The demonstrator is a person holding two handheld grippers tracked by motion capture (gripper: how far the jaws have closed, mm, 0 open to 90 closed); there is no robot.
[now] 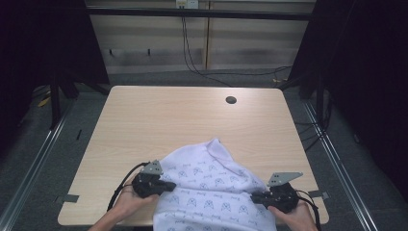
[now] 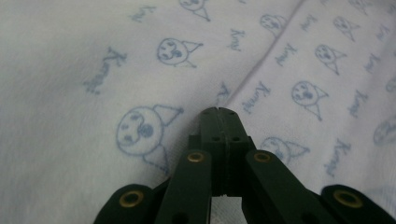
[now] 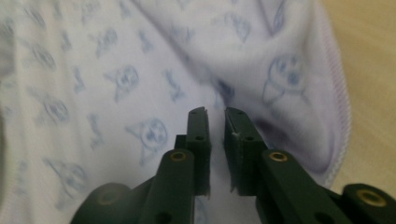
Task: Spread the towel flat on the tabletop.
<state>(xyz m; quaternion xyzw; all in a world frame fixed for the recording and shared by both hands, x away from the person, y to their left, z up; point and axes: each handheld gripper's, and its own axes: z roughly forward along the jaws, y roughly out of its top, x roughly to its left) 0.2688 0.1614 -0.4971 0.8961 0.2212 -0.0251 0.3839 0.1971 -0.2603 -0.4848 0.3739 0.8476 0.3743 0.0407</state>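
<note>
A white garment (image 1: 211,190) printed with small blue cartoon faces and lettering lies bunched at the near edge of the wooden bench (image 1: 159,120), part of it hanging over that edge, with a peak of cloth raised toward the middle of the bench. 2 hands come in from below, each holding tongs, 1 at either side of the cloth. The left tongs (image 1: 168,185) sit at the garment's left edge; in the left gripper view the left tongs (image 2: 218,112) have their jaws pressed together with no gap, tips against the fabric, and whether any cloth is pinched between them cannot be told. The right tongs (image 1: 254,196) meet the garment's right side; in the right gripper view the right tongs (image 3: 215,114) stand with a narrow slit between the jaws, over the printed cloth beside a fold with a stitched hem, and nothing is visibly caught between them. A round hole (image 1: 231,100) marks the bench's far side.
</note>
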